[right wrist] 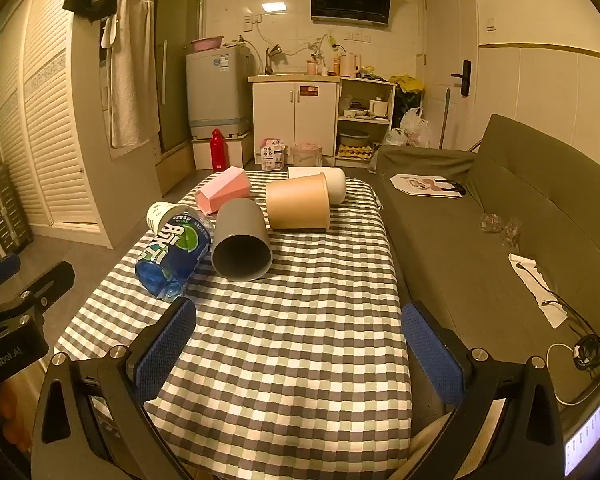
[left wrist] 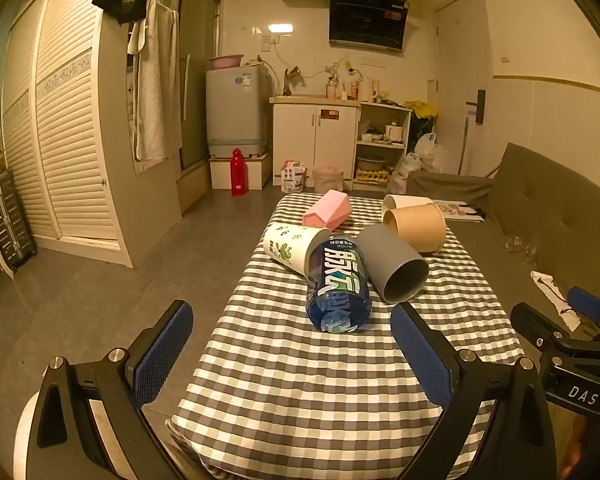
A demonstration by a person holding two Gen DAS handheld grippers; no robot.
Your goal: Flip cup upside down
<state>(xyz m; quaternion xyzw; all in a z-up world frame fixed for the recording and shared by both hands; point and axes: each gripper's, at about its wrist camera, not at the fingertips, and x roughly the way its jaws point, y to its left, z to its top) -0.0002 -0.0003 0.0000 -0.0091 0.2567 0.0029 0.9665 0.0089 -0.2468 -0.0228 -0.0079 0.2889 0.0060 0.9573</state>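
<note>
On checked surface [left wrist: 300, 380]: grey cup [left wrist: 392, 268] sideways, mouth toward cameras; "DAS" on right claw [left wrist: 560, 320]; both claws agape, left claw [left wrist: 292, 340] included.

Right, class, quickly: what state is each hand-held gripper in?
Left hand-held gripper: open, holding nothing.
Right hand-held gripper: open, holding nothing.

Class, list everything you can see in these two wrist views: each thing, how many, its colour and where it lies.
Grey cup: one, grey, lying on its side mid-table, mouth towards camera.
Blue cup: one, blue printed, on its side left of the grey cup.
White leaf-print cup: one, behind the blue cup.
Pink cup: one, faceted, far left.
Tan cup: one, far right.
Cream cup: one, behind the tan cup.
Table: one, grey-white checked cloth.
Sofa: one, olive, right.
Red bottle: one, floor.
Left tongs: open.
Right tongs: open.
</note>
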